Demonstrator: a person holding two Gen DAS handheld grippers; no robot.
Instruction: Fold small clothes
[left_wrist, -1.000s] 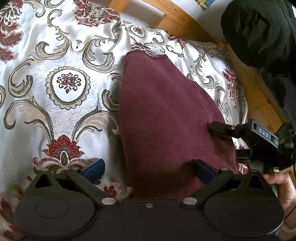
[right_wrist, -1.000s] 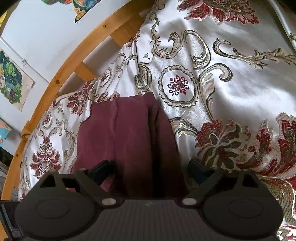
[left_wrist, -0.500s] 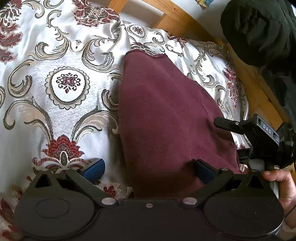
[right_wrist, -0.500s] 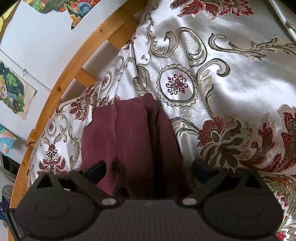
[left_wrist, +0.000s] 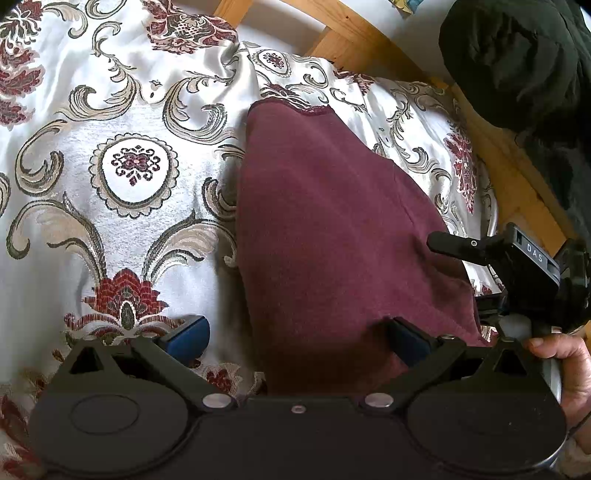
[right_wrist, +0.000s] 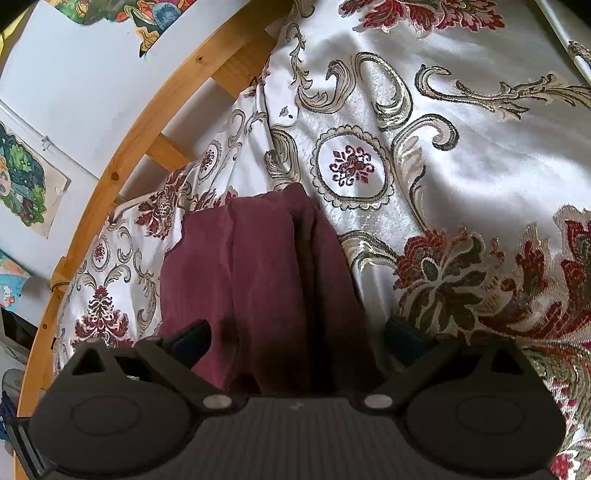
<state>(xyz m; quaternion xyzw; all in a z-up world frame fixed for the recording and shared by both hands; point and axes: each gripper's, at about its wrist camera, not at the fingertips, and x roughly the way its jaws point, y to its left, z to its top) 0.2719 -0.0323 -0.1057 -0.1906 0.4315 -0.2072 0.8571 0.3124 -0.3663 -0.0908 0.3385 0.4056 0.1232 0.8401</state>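
Note:
A folded maroon garment (left_wrist: 332, 229) lies flat on the patterned bedspread (left_wrist: 122, 177). My left gripper (left_wrist: 295, 332) is open, its jaws wide apart over the garment's near end, with the blue left pad (left_wrist: 188, 334) on the bedspread beside the cloth. My right gripper (right_wrist: 295, 336) is open too, straddling the near end of the same garment (right_wrist: 266, 273). The right gripper also shows in the left wrist view (left_wrist: 517, 258) at the garment's right edge, held by a hand.
A wooden bed frame (right_wrist: 122, 158) curves along the far edge, with a white wall and pictures (right_wrist: 22, 184) behind it. A dark bundle of clothing (left_wrist: 517, 62) sits at the top right in the left wrist view.
The right gripper has drawn back a little from the garment toward the right. The garment and left gripper have barely moved.

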